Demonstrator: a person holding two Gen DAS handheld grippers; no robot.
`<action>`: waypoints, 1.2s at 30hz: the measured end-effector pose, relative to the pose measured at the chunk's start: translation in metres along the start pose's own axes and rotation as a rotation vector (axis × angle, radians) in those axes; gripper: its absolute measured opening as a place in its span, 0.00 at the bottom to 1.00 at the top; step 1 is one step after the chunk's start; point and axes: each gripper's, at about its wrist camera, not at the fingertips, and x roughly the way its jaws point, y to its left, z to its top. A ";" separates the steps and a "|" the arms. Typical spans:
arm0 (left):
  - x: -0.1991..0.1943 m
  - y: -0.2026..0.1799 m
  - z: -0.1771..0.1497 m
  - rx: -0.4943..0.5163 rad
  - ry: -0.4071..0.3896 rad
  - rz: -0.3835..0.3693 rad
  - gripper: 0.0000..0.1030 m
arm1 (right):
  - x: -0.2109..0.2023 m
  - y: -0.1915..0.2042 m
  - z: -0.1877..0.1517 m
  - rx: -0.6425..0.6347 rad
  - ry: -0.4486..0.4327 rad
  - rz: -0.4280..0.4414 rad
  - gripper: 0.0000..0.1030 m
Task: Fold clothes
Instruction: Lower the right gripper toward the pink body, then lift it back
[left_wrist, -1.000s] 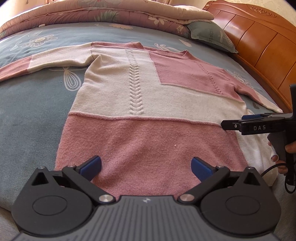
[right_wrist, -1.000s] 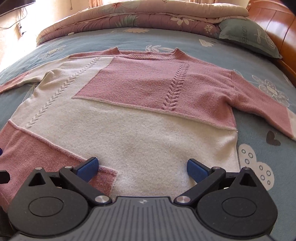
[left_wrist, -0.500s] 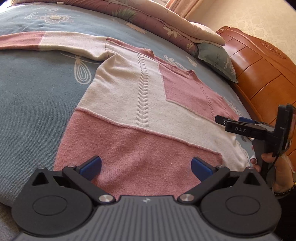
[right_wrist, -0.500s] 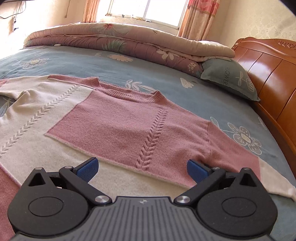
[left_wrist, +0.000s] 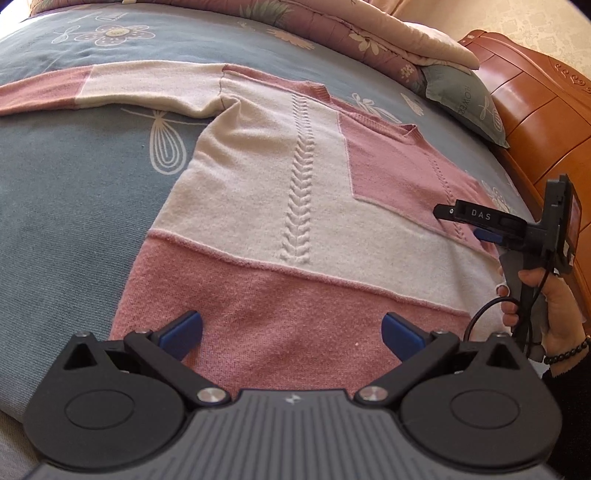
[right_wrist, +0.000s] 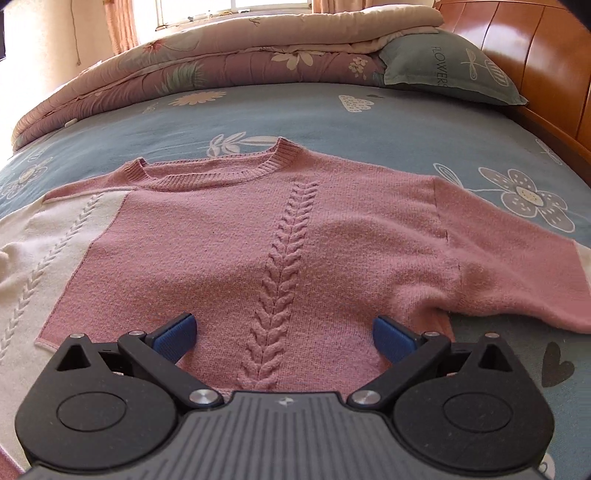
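Your left gripper (left_wrist: 291, 330) hangs wide open and empty over the pink hem band of the sweater (left_wrist: 295, 221). Your right gripper (right_wrist: 282, 332), likewise spread wide and holding nothing, hovers over the pink chest panel, straddling its cable braid below the neckline. The sweater lies flat, sleeves outstretched, on the blue floral bedsheet (right_wrist: 369, 122), near a folded quilt (right_wrist: 221, 62) and pillow (right_wrist: 450, 70).
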 end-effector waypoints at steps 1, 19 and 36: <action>0.000 0.001 0.000 -0.007 -0.004 -0.004 0.99 | -0.001 -0.001 -0.002 0.001 0.003 -0.014 1.00; -0.003 0.003 -0.005 -0.021 -0.028 -0.014 0.99 | -0.010 -0.024 -0.001 0.109 -0.040 -0.012 1.00; -0.002 0.002 -0.001 -0.002 0.001 -0.015 0.99 | -0.085 0.013 -0.049 -0.073 -0.021 0.059 1.00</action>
